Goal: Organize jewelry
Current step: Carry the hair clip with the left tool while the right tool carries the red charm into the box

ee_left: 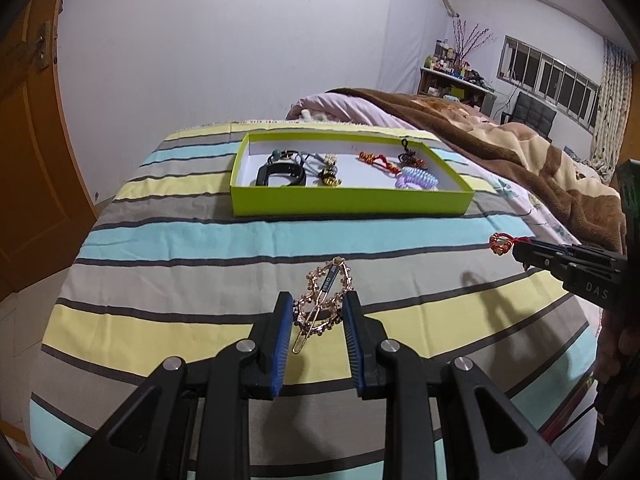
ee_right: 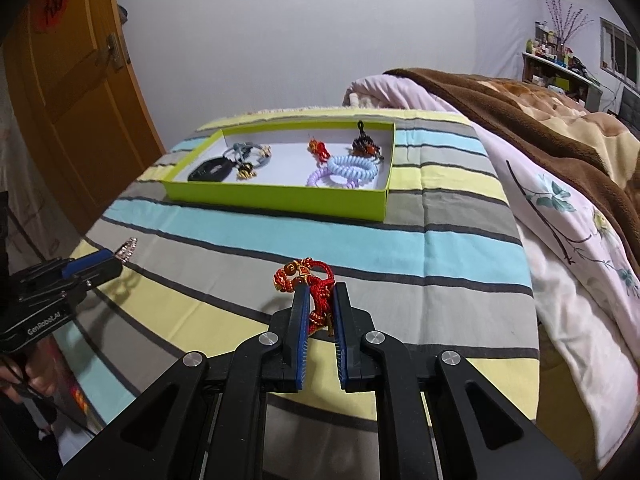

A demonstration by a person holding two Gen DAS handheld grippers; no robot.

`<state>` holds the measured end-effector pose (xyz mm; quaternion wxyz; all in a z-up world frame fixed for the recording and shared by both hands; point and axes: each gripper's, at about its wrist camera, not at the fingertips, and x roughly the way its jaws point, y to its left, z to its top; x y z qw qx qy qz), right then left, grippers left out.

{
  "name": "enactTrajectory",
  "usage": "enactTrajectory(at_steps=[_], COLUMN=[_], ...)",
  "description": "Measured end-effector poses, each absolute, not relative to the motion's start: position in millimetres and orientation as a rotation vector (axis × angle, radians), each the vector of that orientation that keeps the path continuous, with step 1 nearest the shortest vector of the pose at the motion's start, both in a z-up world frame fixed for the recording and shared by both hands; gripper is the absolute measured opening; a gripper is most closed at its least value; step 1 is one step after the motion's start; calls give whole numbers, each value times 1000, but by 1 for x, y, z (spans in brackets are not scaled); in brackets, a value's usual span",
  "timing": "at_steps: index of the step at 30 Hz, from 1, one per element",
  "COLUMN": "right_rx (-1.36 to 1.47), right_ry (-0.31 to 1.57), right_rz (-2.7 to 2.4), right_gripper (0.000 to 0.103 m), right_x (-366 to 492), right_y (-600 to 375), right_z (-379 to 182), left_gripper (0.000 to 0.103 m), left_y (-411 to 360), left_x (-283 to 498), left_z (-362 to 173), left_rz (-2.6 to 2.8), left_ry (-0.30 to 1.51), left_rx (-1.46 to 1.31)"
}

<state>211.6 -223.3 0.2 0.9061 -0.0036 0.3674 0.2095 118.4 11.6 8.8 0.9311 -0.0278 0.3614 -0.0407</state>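
My left gripper is shut on a gold beaded hair clip and holds it above the striped bedspread. My right gripper is shut on a red knotted cord charm, also lifted off the bed; the charm also shows in the left wrist view. A lime green tray lies farther back on the bed and holds a black band, hair ties, a gold charm, a red charm and lilac and blue coil ties.
A brown blanket and a pink floral quilt are heaped along the right of the bed. A wooden door stands at the left. Shelves and windows are at the far right.
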Motion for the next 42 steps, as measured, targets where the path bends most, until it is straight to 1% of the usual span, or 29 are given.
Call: enactTrajectory(at_steps=[10, 25, 42], right_rx=[14, 7, -10], right_ry=[704, 676, 660], right_rz=[440, 456, 462], right_gripper=[11, 11, 11], right_x=[202, 200, 243], right_y=[-221, -215, -196], right_z=[21, 33, 37], left_gripper=[26, 27, 27], left_y=[3, -5, -10], left_x=[118, 124, 169], left_z=[33, 42, 44], left_rz=[-93, -108, -107], left_ry=[678, 652, 644], left_rx=[-50, -34, -4])
